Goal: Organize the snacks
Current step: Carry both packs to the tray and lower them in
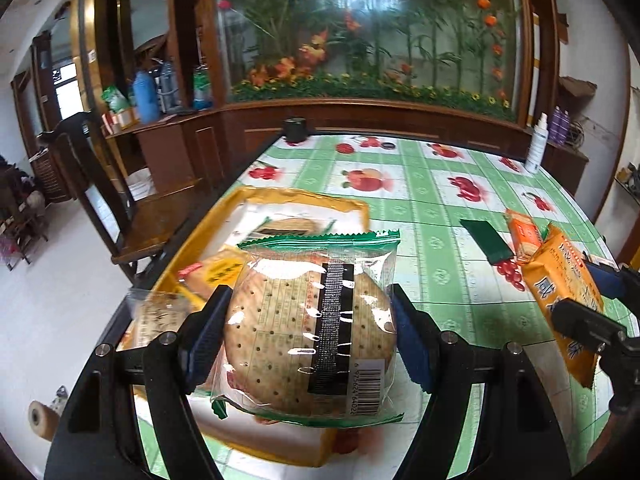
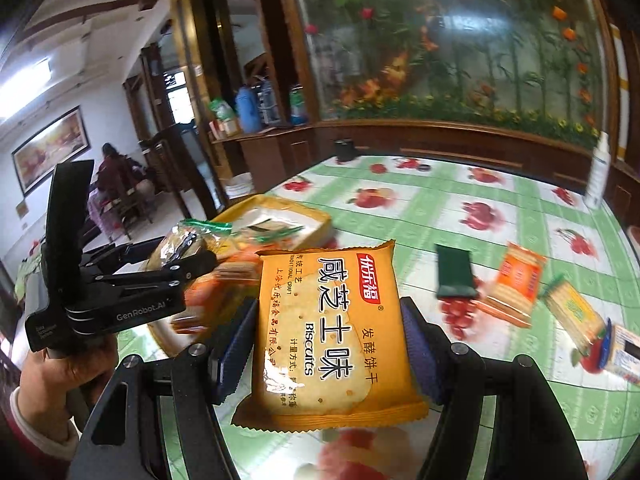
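Snacks carried pairwise: left gripper (image 1: 310, 336) clamped on clear-wrapped cracker pack (image 1: 312, 328), right gripper (image 2: 328, 344) clamped on orange biscuit pack (image 2: 332, 336) — both above table (image 1: 440, 208), likely bound for yellow tray (image 1: 352, 204).

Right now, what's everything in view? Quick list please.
Clear-wrapped round biscuit pack: one, green-edged, in left gripper.
Orange biscuit pack: one, in right gripper.
Yellow tray: one, table's left, holding several snack packs.
Dark green packet: one, on tablecloth.
Loose cracker packs: about three, orange and yellow, table's right.
White bottle: one, far right edge.
Tablecloth: green-white, fruit print.
Left gripper: black, blue pads, shut.
Right gripper: same, shut.
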`<state>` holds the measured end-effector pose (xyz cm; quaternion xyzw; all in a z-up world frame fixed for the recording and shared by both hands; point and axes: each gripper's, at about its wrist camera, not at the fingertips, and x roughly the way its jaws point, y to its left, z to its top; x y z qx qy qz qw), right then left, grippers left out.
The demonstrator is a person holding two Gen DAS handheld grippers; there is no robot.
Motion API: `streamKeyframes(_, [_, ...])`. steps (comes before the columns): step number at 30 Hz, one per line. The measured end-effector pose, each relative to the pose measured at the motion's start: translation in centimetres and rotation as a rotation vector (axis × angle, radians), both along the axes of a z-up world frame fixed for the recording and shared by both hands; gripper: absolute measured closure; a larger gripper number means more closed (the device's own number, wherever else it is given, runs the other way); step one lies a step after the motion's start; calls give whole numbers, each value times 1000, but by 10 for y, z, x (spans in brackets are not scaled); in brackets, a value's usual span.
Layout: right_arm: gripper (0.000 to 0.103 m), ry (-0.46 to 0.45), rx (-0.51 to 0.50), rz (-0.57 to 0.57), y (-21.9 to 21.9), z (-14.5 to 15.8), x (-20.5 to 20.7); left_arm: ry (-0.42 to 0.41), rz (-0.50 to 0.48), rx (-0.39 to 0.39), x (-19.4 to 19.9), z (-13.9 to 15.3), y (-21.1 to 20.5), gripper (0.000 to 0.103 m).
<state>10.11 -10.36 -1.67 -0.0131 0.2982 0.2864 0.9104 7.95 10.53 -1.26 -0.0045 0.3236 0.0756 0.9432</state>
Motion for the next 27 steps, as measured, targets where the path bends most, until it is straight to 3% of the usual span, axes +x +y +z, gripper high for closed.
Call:
streamKeyframes(18, [33, -3, 3, 106, 65, 3, 0, -6, 101, -39, -11, -8, 53, 27])
streamKeyframes(27, [33, 45, 77, 160, 99, 1, 33, 21, 141, -47, -6, -14, 71, 27])
